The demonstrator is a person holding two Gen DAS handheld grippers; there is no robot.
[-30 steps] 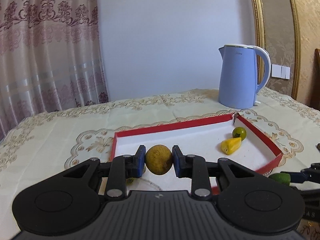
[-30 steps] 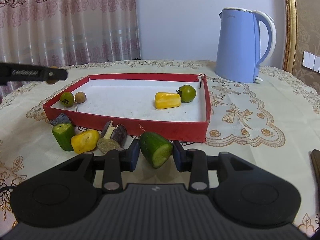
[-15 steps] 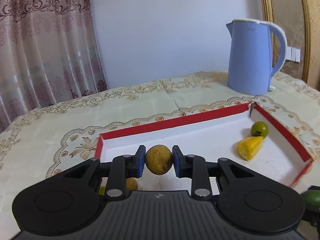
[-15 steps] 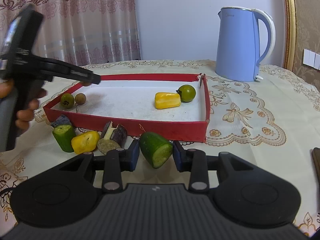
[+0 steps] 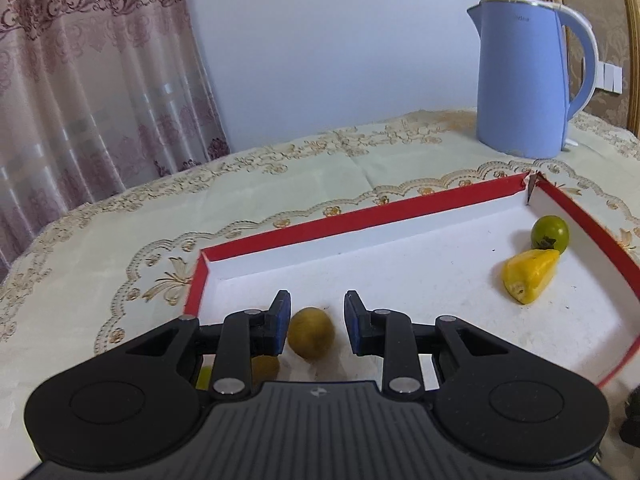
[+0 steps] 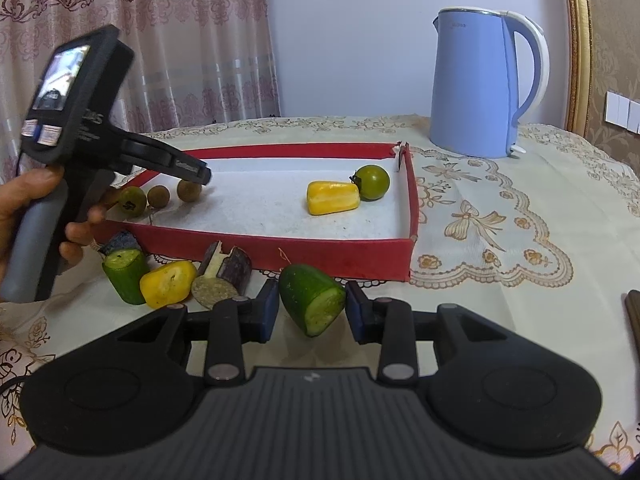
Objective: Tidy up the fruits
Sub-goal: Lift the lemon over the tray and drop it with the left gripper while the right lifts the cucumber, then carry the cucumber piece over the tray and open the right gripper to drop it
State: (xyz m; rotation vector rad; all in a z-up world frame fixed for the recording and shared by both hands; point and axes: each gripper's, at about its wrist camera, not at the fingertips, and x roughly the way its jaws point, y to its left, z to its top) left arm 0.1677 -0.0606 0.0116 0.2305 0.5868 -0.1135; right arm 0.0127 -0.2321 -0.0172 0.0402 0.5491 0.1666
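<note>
The right gripper (image 6: 312,284) has its jaws clamped on a green cucumber piece (image 6: 312,304), with both blue pads pressed against its skin. The piece hangs tilted between the jaws. Its long axis runs from upper left, ahead of the jaws, to lower right, back toward the camera, and its pale cut face points down and toward the camera. It is clear of the desk (image 6: 500,264), and the red tray (image 6: 340,254) has its near wall just ahead of the jaw tips.

Left of these jaws, a second cucumber stub (image 6: 124,276), a yellow chunk (image 6: 166,284) and some dark purple pieces (image 6: 232,270) lie close together on the desk.

The left gripper (image 5: 316,296), held in a hand (image 6: 28,208), reaches over the tray's left end. Its jaws stand narrowly apart with a brown round fruit (image 5: 311,332) between them. The fruit is close against the left pad, with a clear gap to the right pad, so it is not clamped. It is nearly round, so no long axis can be told, and it is slightly blurred. In the right wrist view it sits on the tray floor just under the jaw tips, beside another brown fruit (image 6: 158,196) and a small green one (image 6: 132,200).

Well ahead and right of the left jaws, a green tomato (image 5: 550,233) touches a yellow piece (image 5: 528,276) in the tray's far corner.
</note>
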